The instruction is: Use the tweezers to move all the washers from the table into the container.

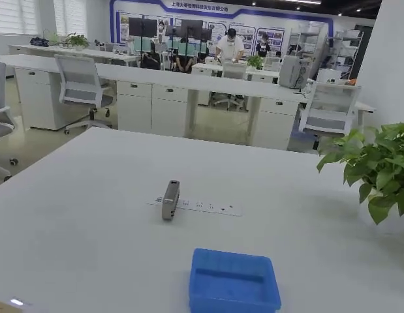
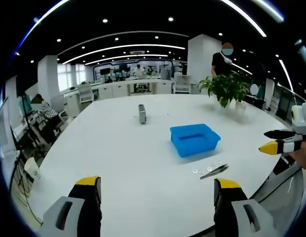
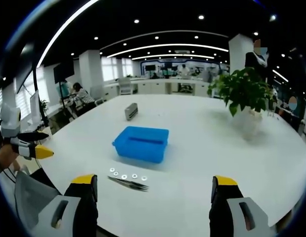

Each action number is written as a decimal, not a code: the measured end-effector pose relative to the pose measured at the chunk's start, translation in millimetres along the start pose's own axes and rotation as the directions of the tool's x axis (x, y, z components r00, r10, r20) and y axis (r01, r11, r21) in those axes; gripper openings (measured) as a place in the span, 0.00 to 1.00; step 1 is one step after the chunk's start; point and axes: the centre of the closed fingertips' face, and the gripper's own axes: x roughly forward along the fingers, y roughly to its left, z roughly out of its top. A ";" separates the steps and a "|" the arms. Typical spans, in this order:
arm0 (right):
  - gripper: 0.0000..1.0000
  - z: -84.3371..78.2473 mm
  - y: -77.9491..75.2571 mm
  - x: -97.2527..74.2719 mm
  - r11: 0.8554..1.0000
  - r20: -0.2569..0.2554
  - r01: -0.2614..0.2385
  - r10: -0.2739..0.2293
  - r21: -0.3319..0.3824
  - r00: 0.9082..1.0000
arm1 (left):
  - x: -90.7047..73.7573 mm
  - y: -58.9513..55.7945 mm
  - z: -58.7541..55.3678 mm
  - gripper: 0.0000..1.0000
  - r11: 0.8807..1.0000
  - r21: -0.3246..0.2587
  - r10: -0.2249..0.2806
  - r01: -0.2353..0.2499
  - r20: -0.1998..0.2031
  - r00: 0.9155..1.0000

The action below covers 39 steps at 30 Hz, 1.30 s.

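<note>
**Head view.** The white counter (image 1: pixel 91 215) runs away toward an open office with desks and chairs. The blue container (image 1: pixel 234 280) sits low in the middle, open side up and with its long side across the view. Beyond it a grey device (image 1: pixel 170 199) lies at the end of a socket strip (image 1: pixel 205 207) set into the counter. A leafy plant (image 1: pixel 378 166) comes in from the right.

**Left gripper view.** This view takes in the strip of counter on the near side of the container (image 2: pixel 195 139), where the task's things lie. The washers (image 2: pixel 207 168) form a short loose row just beside the container's near wall, flat on the counter. The tweezers (image 2: pixel 214 171) lie just on the near side of that row, and their long axis runs roughly along it. I cannot tell which end is the tip. The left claw (image 2: pixel 157 182) is spread wide, its yellow-tipped jaws far apart with nothing between them. The right claw (image 2: pixel 272 140) reaches in from the right, well clear of the tweezers, with its jaws apart.

**Right gripper view.** From this side the row counts as five washers (image 3: pixel 128 176), between the container (image 3: pixel 141 143) and the tweezers (image 3: pixel 128 184). The tweezers lie flat and almost parallel to the row, not touching it as far as I can see. The right claw (image 3: pixel 155 182) is wide and holds nothing. The left claw (image 3: pixel 36 145) shows at the left edge, apart from the washers. The plant (image 3: pixel 244 91) stands in a pale pot on the right, and the grey device (image 3: pixel 131 111) lies beyond the container.
</note>
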 end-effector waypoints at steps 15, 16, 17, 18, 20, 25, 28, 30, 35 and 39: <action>0.95 0.7 -2.2 -2.5 1.000 0.005 0.003 -0.003 0.004 1.000 | -2.3 2.2 2.3 0.96 1.000 -0.003 0.001 -0.001 0.004 1.000; 0.95 1.3 -2.4 -2.6 1.000 0.008 0.003 -0.003 0.004 1.000 | -2.7 2.0 3.2 0.96 1.000 -0.001 0.001 -0.001 0.004 1.000; 0.95 2.0 -2.9 -2.6 1.000 0.011 0.004 -0.004 0.006 1.000 | -2.8 1.8 3.5 0.96 1.000 0.002 -0.001 0.001 0.003 1.000; 0.95 2.2 -3.0 -2.6 1.000 0.012 0.003 -0.003 0.007 1.000 | -2.2 1.8 3.2 0.95 1.000 0.006 -0.002 0.002 0.000 1.000; 0.95 2.2 -3.1 -2.4 1.000 0.012 0.002 -0.002 0.006 1.000 | -1.8 1.3 3.1 0.95 1.000 0.018 -0.005 0.005 -0.003 1.000; 0.94 0.0 -1.6 -1.2 1.000 0.001 -0.007 0.007 -0.005 1.000 | -0.2 -4.3 4.8 0.93 0.999 0.037 -0.024 0.023 0.004 1.000; 0.94 -0.9 -1.0 1.3 1.000 -0.006 -0.011 0.010 -0.010 1.000 | 3.5 -8.8 4.0 0.93 0.998 0.045 -0.046 0.046 0.000 0.999; 0.94 -1.6 0.1 3.3 1.000 -0.011 -0.014 0.014 -0.011 1.000 | 6.9 -11.3 4.1 0.92 0.997 0.048 -0.054 0.054 -0.006 0.999; 0.93 -2.5 2.1 8.6 1.000 -0.026 -0.020 0.019 -0.023 0.999 | 14.2 -18.6 8.0 0.90 0.992 0.092 -0.084 0.085 -0.012 0.996; 0.92 -1.9 1.6 12.4 1.000 -0.032 -0.021 0.021 -0.018 0.999 | 21.3 -21.2 7.4 0.88 0.988 0.103 -0.109 0.112 -0.035 0.993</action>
